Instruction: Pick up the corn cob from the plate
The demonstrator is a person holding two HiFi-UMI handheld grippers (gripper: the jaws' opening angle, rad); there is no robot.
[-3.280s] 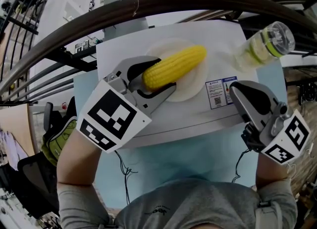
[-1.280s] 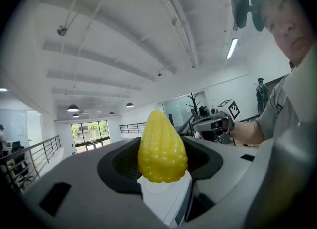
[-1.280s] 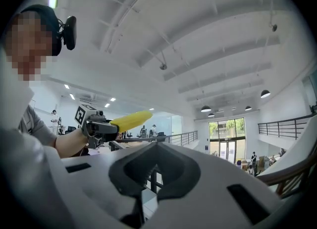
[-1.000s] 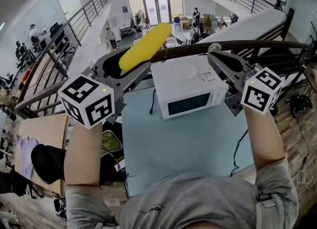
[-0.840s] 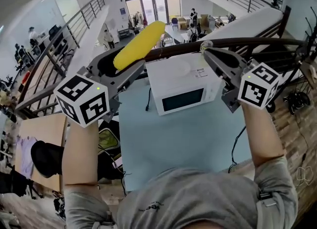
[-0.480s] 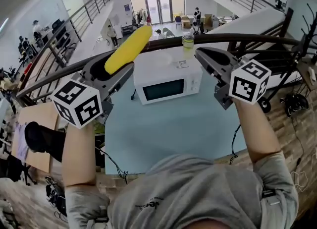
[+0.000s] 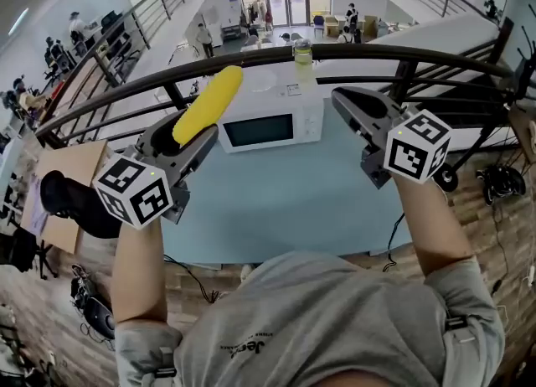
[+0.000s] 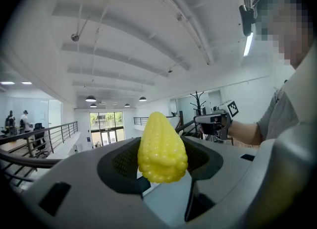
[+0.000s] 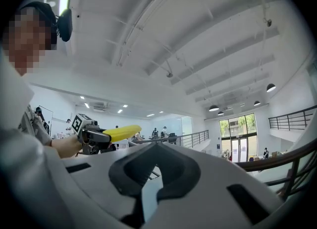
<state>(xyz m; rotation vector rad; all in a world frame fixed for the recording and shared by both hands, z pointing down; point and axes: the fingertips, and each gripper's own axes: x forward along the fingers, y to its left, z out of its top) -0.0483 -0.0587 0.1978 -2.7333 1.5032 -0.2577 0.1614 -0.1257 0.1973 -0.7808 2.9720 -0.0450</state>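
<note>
A yellow corn cob [image 7: 208, 105] is clamped in my left gripper [image 7: 188, 130] and sticks out up and to the right, in the air well in front of the microwave. In the left gripper view the corn cob [image 8: 162, 146] fills the hollow of that gripper [image 8: 161, 166], blunt end toward the camera. My right gripper [image 7: 350, 102] hovers level at the right, shut, with nothing in it; its jaws [image 9: 157, 168] meet in front of its camera. The white plate [image 7: 258, 82] lies bare on top of the microwave [image 7: 268, 128].
The white microwave stands at the far edge of a light blue table [image 7: 285, 201]. A bottle of yellowish liquid [image 7: 303, 52] stands on the microwave. A dark curved railing [image 7: 377, 57] runs behind it. At the left are a brown board [image 7: 63, 172] and a black object [image 7: 75, 205].
Both grippers have drawn back from the microwave and come lower, the corn cob still in the left one. The microwave now looks farther away and smaller.
</note>
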